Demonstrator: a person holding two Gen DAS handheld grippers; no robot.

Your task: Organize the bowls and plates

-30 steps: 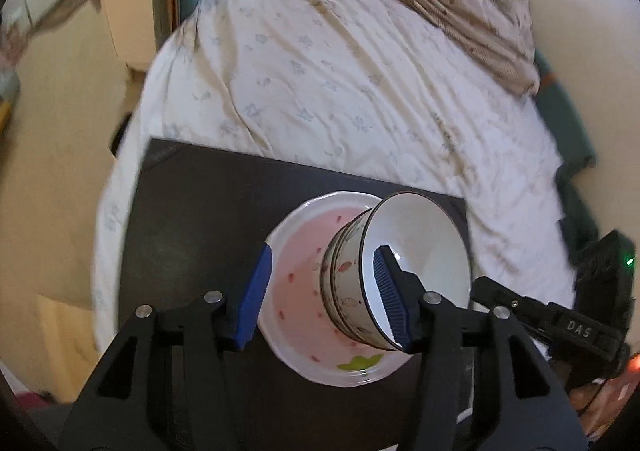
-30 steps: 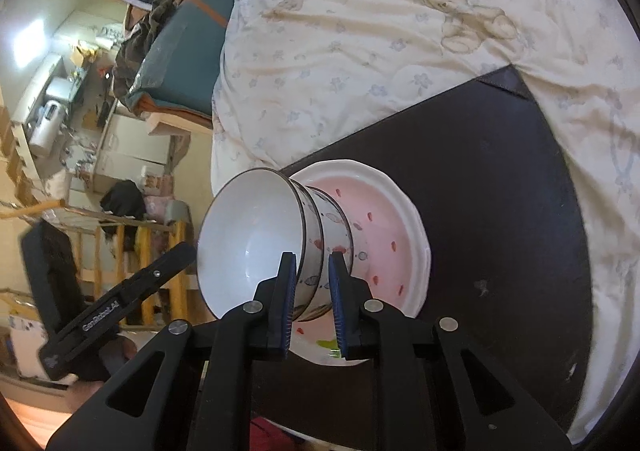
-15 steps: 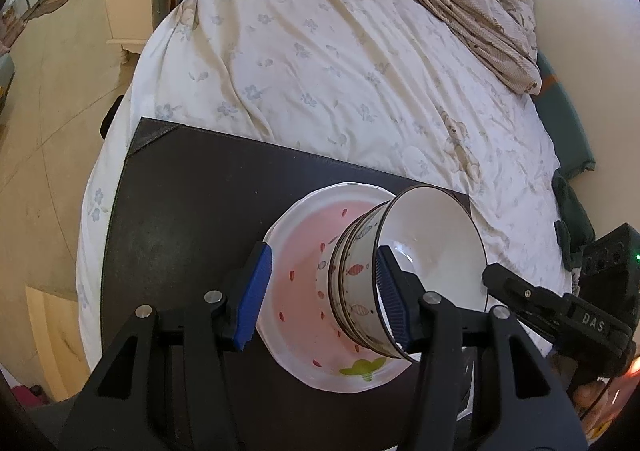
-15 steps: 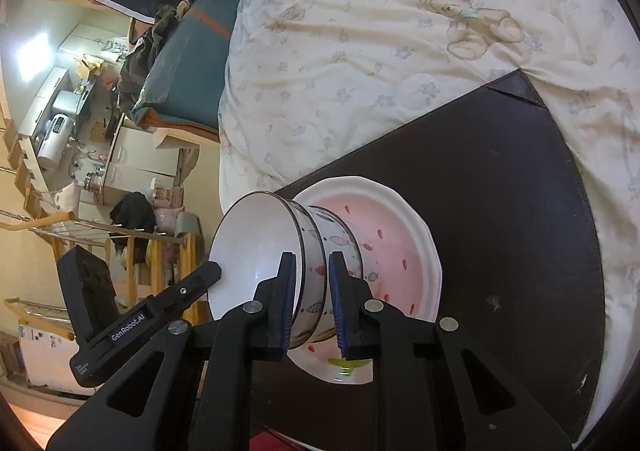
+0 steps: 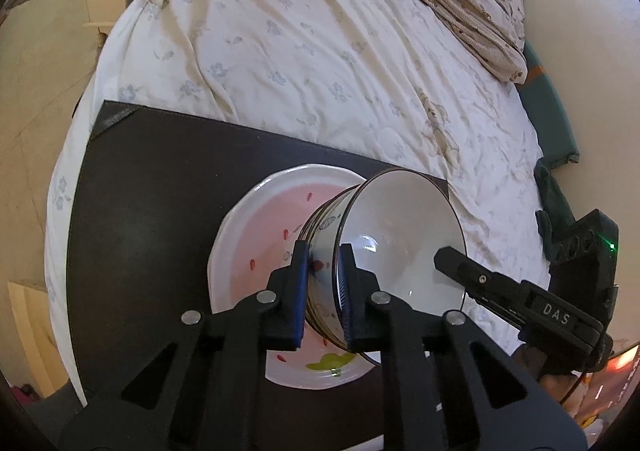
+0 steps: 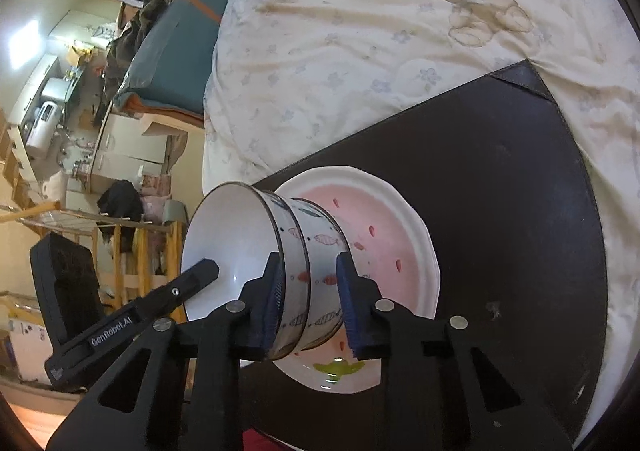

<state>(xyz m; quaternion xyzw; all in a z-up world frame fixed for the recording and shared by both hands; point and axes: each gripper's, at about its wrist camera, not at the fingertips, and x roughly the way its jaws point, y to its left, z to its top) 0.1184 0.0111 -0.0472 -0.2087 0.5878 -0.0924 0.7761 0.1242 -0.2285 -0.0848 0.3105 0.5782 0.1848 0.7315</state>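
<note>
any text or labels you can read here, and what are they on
"DAS" on the right gripper's black side bar, seen in the left wrist view.
"GenRobot.AI" on the left gripper's black side bar, seen in the right wrist view.
Faint writing on a box in the far room: too blurred to read.
Bowls and plate: pictures only, no words.

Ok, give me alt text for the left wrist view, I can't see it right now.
The left gripper is shut on the rim of two nested bowls, which are tipped on their side over a pink plate; whether they touch it is unclear. The plate sits on a dark mat laid on a bed with a floral sheet.
</note>
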